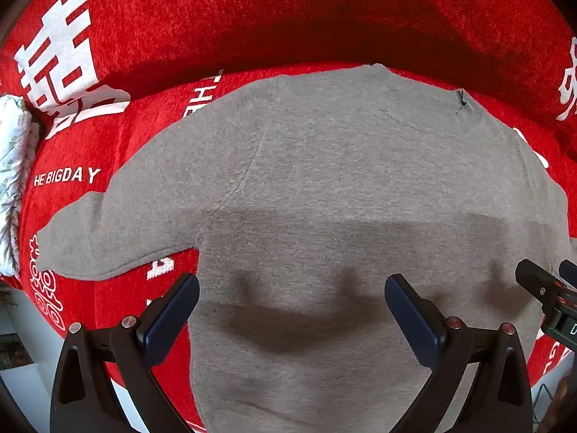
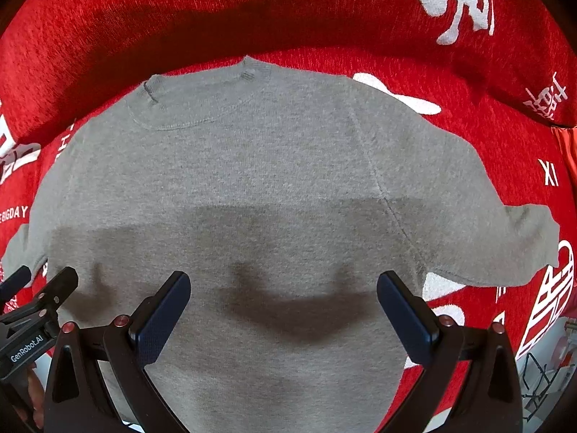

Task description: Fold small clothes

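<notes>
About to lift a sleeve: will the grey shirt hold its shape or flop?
The shirt will probably flop: thin knit lying flat, following the red cover. Likely light. The fuzzy cover may drag it. Both tools, left and right, are open.

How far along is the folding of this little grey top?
Done: the grey T-shirt lies spread flat on the red blanket, sleeves out. In hand: nothing; the left gripper and right gripper hover open above it. Left: every fold.

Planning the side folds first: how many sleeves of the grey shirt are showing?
2. The left sleeve lies spread out at the grey shirt's left; the right sleeve at its right. Both lie flat on the red cloth.
</notes>
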